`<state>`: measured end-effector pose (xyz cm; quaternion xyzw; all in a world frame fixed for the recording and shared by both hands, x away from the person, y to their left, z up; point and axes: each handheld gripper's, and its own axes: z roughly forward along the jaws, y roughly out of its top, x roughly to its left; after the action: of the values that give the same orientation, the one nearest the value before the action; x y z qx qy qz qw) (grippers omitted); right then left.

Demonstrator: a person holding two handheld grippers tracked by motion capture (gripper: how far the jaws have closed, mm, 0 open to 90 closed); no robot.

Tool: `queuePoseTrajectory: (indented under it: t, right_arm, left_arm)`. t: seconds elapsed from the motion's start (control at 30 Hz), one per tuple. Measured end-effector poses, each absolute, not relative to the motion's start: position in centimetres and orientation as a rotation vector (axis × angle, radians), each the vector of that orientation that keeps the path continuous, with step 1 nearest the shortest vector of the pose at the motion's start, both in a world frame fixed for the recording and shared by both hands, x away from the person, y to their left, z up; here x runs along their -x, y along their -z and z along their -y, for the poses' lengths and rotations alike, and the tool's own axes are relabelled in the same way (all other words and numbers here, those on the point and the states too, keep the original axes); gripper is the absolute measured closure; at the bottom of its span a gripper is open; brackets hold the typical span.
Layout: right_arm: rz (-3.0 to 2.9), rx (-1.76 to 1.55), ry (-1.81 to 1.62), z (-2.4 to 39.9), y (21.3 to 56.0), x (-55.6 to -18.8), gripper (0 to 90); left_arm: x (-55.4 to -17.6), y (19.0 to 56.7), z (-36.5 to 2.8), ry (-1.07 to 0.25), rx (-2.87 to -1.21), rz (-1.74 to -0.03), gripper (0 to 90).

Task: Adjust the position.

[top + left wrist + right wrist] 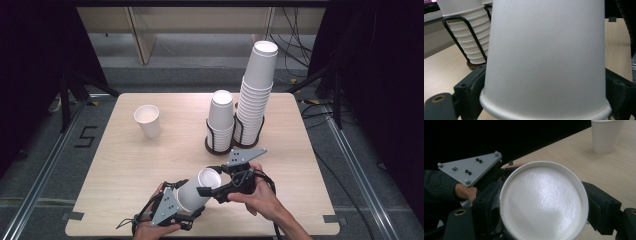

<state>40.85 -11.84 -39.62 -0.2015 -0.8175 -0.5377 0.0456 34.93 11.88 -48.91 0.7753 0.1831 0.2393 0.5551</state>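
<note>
A white paper cup [192, 196] lies on its side in the air above the near part of the wooden table [130, 165], held between both grippers. My left gripper [186, 201] is shut on the cup's rim end, and in the left gripper view its black jaws stand against both sides of the cup [544, 50] just above the rolled rim. My right gripper [210, 180] is shut on the cup's base end. In the right gripper view the round recessed bottom of the cup [544, 200] faces the camera between the two jaws.
A single paper cup [148, 120] stands upright at the table's back left. Two stacks of cups sit in black wire holders at the back centre, a short stack [220, 117] and a tall stack [256, 95]. Dark curtains flank the table.
</note>
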Motion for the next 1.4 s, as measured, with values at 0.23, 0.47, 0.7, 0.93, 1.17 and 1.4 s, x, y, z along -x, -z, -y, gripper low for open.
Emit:
queuePoseTrajectory:
  t: [0.23,0.47,0.7,0.93,1.17,1.4]
  right_arm:
    - [2.609,0.554,1.550,11.9,39.7,-40.9,20.2]
    - [2.645,0.559,1.537,12.8,39.2,-41.1,17.5]
    - [2.802,0.443,1.449,13.1,38.3,-40.6,16.8]
    - [2.946,0.329,1.279,12.6,39.0,-40.2,17.7]
    - [3.020,0.200,1.146,11.5,39.7,-39.4,18.3]
    - [3.077,0.070,1.009,10.5,40.7,-38.8,19.1]
  left_arm:
    - [-35.2,49.0,-12.0,-0.511,-1.916,-0.425,10.9]
    - [-35.3,48.8,-12.5,-0.534,-1.999,-0.416,11.2]
    - [-35.4,49.3,-12.3,-0.497,-2.103,-0.395,11.6]
    - [-35.1,49.3,-11.8,-0.461,-2.185,-0.308,11.9]
    - [-35.0,49.2,-11.7,-0.482,-2.265,-0.252,12.1]
    - [-34.4,48.9,-11.3,-0.515,-2.296,-0.189,12.4]
